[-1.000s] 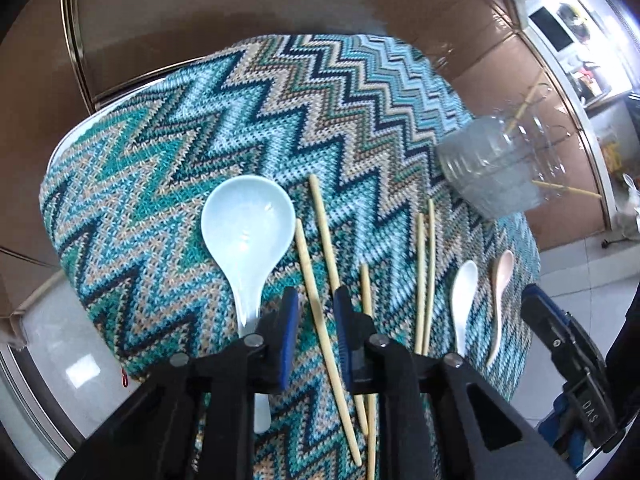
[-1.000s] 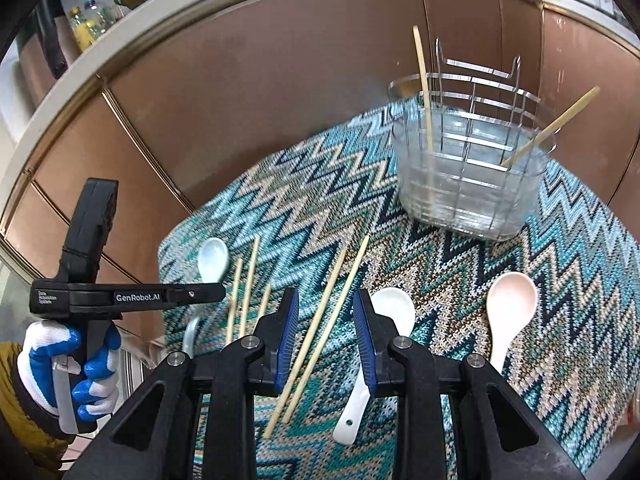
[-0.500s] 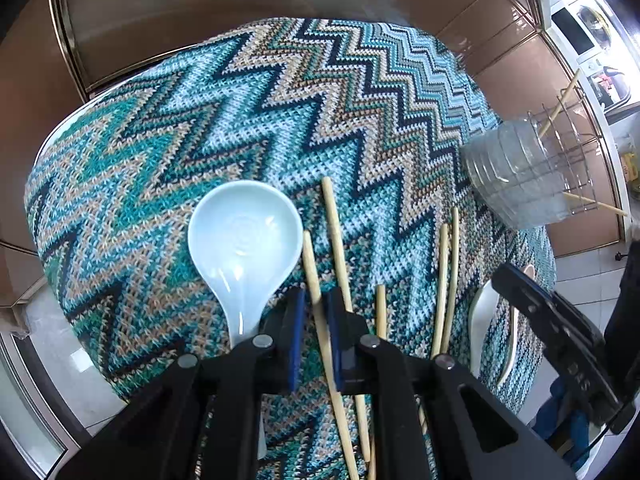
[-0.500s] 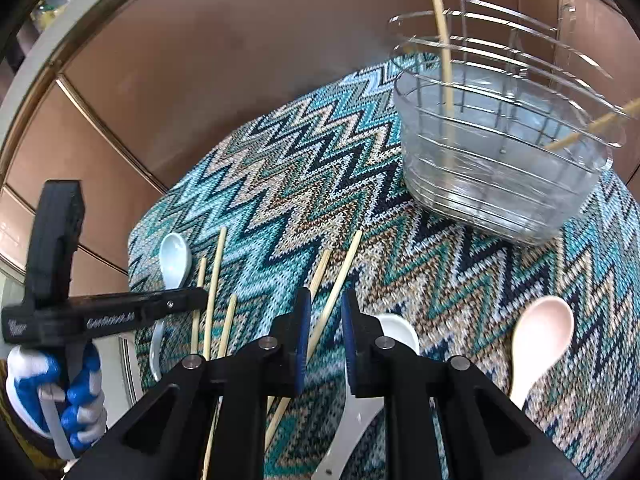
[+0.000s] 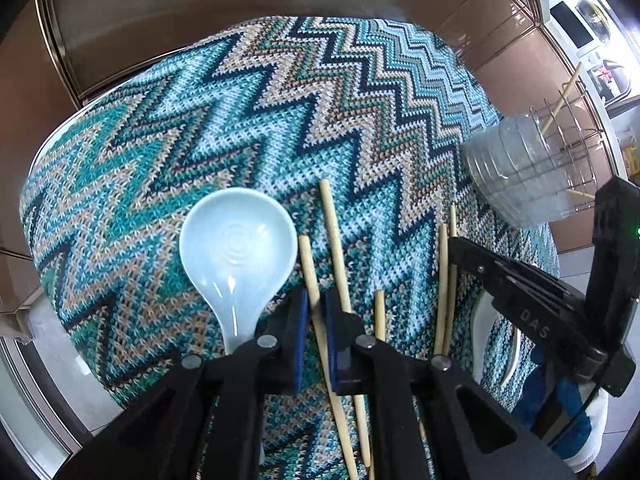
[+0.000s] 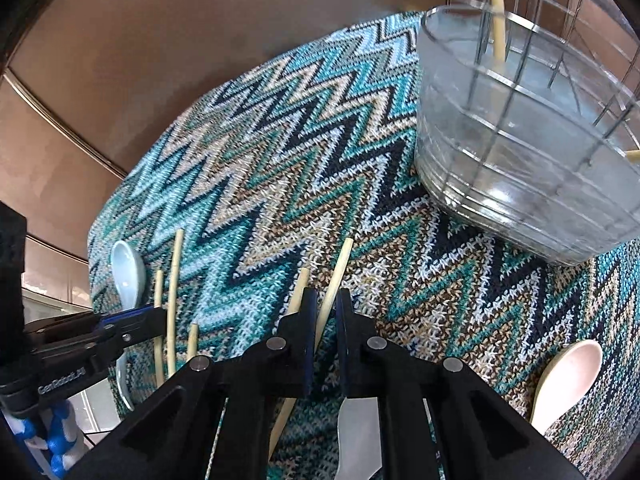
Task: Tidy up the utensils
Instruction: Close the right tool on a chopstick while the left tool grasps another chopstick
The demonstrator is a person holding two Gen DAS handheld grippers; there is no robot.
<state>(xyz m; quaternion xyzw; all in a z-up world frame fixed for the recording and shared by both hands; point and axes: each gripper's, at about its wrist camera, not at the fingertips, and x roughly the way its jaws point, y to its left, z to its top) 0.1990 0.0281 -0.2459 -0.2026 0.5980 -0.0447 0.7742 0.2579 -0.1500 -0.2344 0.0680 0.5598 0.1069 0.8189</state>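
Note:
Several bamboo chopsticks and spoons lie on a zigzag-patterned cloth (image 5: 248, 120). My left gripper (image 5: 316, 312) is shut on a chopstick (image 5: 310, 272) next to a pale blue spoon (image 5: 236, 248). My right gripper (image 6: 325, 308) is shut on another chopstick (image 6: 338, 268); a second chopstick (image 6: 298, 292) lies just left of it. A white spoon (image 6: 356, 428) lies partly hidden under the right gripper, and a pink spoon (image 6: 568, 376) lies to its right. The wire-and-clear-plastic utensil holder (image 6: 520, 140) stands at the far right with two chopsticks (image 6: 498, 12) in it.
More chopsticks (image 5: 444, 280) lie between the two grippers. The left gripper also shows in the right wrist view (image 6: 132, 320), held by a blue-and-white gloved hand (image 6: 48, 436). Brown cabinet panels (image 6: 200, 40) rise behind the table. The cloth's edge drops off at the near left.
Both grippers have come down and closed, each on a chopstick. The right gripper has moved closer to the utensil holder.

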